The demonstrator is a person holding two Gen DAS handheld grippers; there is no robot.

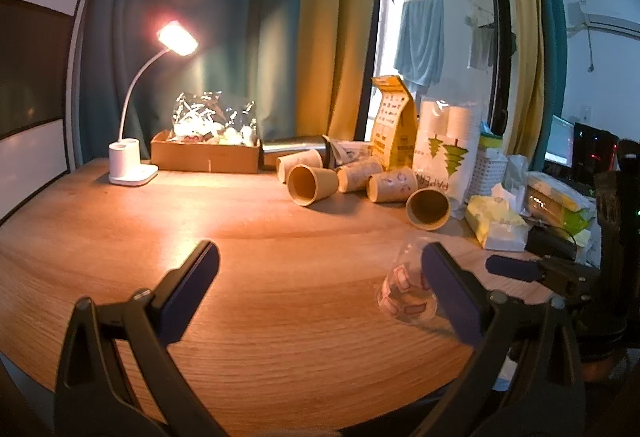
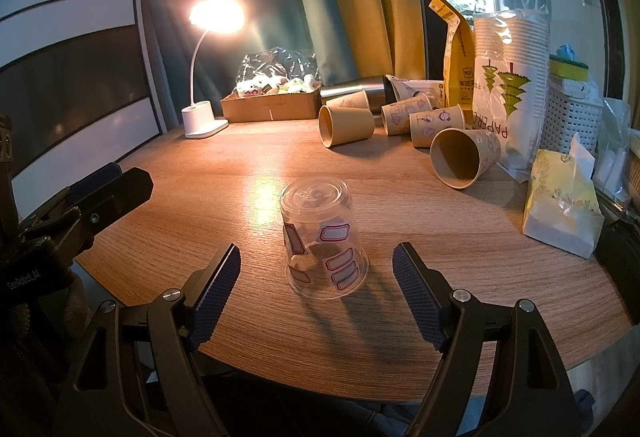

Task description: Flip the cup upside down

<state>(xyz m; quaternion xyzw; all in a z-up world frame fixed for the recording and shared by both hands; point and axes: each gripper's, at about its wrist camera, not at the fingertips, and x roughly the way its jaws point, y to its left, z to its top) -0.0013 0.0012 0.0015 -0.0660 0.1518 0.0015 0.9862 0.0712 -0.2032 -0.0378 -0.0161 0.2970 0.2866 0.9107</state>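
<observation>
The right gripper [image 2: 316,293] is held open just short of the clear cup [image 2: 323,241], its fingers [image 2: 216,293] set apart to either side and touching nothing. The cup is stood upside down, rim on the desk [image 2: 240,181]. The left gripper [image 1: 320,289] is likewise spread open and empty, to the cup's left. Beyond the cup, paper cups [image 2: 347,125] are seen lying on their sides, and far left of them a lit lamp [image 2: 204,117].
</observation>
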